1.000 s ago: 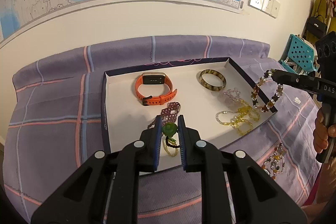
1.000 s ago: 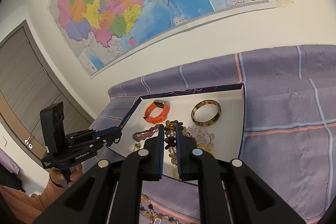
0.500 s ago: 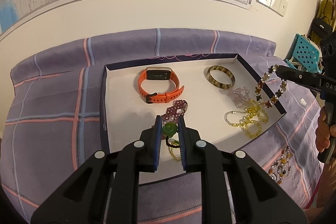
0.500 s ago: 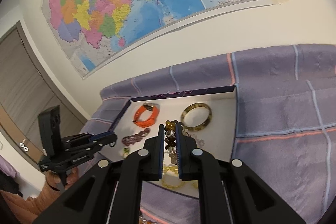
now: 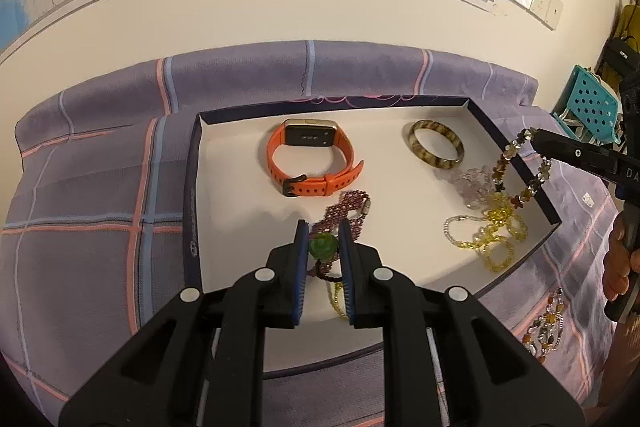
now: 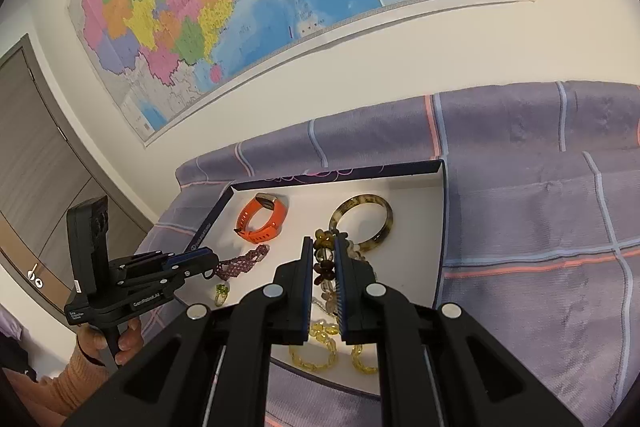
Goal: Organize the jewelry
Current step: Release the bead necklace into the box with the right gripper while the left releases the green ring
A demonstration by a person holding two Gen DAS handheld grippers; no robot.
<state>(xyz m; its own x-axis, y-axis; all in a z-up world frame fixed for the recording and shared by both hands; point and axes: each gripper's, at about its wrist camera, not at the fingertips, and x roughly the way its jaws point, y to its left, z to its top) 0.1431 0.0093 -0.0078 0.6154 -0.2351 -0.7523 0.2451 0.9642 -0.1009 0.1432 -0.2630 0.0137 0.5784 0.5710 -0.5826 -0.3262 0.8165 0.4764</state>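
My left gripper (image 5: 323, 247) is clamped on a green-bead bracelet (image 5: 322, 246) above the tray (image 5: 192, 195); my right gripper (image 6: 324, 263) pinches a brown-beaded bracelet (image 6: 323, 255) over it.

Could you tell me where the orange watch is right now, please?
The orange watch lies in the white tray, towards its far left, left of the tortoiseshell bangle and beyond the purple bracelet.

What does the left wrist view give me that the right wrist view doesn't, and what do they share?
Only the left wrist view shows the green bead piece gripped in the left gripper, a loose beaded bracelet on the bedspread, and a teal basket. Only the right wrist view shows the door. Both show the tray, orange watch, brown bangle, and the right gripper's brown bead bracelet.
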